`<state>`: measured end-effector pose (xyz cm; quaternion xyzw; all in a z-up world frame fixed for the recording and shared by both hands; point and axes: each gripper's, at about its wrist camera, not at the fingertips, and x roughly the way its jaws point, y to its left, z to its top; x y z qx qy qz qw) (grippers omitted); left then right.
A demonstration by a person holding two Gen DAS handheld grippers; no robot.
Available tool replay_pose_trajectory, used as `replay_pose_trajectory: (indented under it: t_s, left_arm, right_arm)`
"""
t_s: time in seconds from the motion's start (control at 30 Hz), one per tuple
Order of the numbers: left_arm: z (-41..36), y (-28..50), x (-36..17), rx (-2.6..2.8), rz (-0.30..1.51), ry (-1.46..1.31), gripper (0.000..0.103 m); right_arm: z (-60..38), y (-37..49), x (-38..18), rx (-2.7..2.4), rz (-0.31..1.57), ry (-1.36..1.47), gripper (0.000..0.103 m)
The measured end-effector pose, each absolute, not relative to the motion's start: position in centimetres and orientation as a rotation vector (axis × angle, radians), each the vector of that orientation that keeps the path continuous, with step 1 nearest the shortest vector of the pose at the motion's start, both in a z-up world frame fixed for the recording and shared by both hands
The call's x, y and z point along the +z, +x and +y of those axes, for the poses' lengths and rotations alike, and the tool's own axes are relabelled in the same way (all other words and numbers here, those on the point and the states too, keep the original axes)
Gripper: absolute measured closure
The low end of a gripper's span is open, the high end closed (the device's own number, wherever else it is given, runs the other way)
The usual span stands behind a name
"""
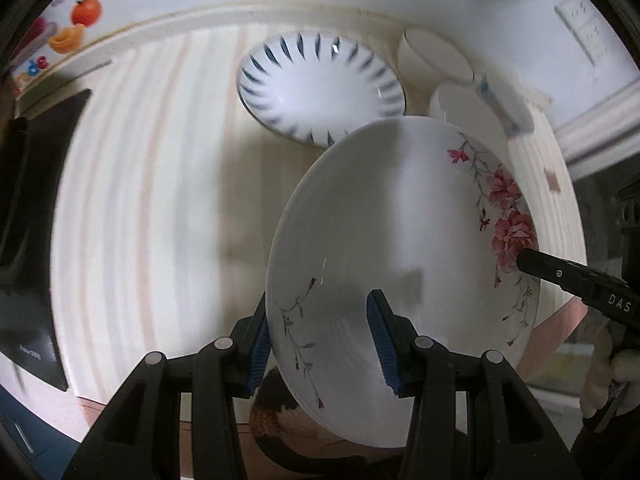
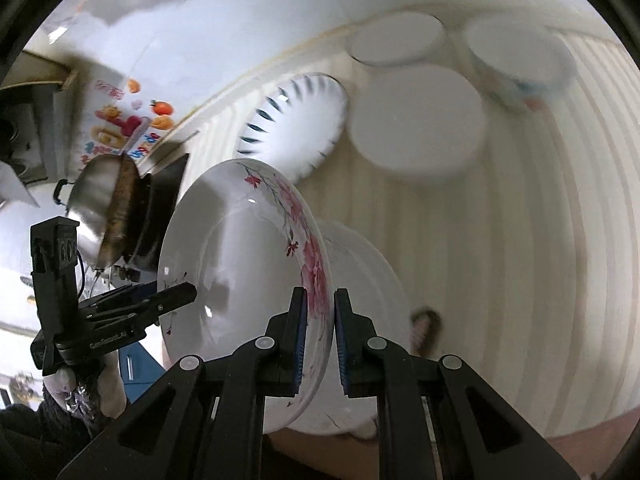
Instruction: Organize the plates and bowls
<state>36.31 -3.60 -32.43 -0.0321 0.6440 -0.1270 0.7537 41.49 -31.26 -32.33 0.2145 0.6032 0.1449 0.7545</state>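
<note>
Floral plate [image 1: 380, 248] is held in the air above the tabletop [image 1: 160, 200], tilted, carried by both tongs at opposite rim edges, probably to keep a wide, slippery dish steady. Left tongs [image 1: 320, 344] straddle the near rim, pads either side of it, grasping the plate. Right tongs [image 2: 320, 332] are clenched on the flowered rim.

Blue-striped bowl [image 1: 320, 84] sits just beyond on the tabletop, likely stacking spot. White bowls [image 2: 416, 120] stand close beside it, another patterned bowl [image 2: 516, 56] further right, so there is little room for lowering. Steel pot [image 2: 100, 208] and black stove [image 1: 36, 220] sit off to the left, well apart.
</note>
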Motion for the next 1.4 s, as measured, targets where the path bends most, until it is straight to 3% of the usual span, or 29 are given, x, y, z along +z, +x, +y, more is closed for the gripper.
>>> replay_pose_trajectory:
  t_s: [0.43, 1.4]
  left_arm:
    - [-5.6, 35.4, -35.6, -0.240, 1.497, 0.055, 0.060]
    - [-8.0, 35.7, -36.2, -0.231, 1.494, 0.095, 0.060]
  right_arm:
    - [-30.9, 40.1, -37.9, 0.295, 1.423, 0.501, 0.088]
    - [-31.1, 40.4, -37.8, 0.260, 1.455, 0.471, 0.086]
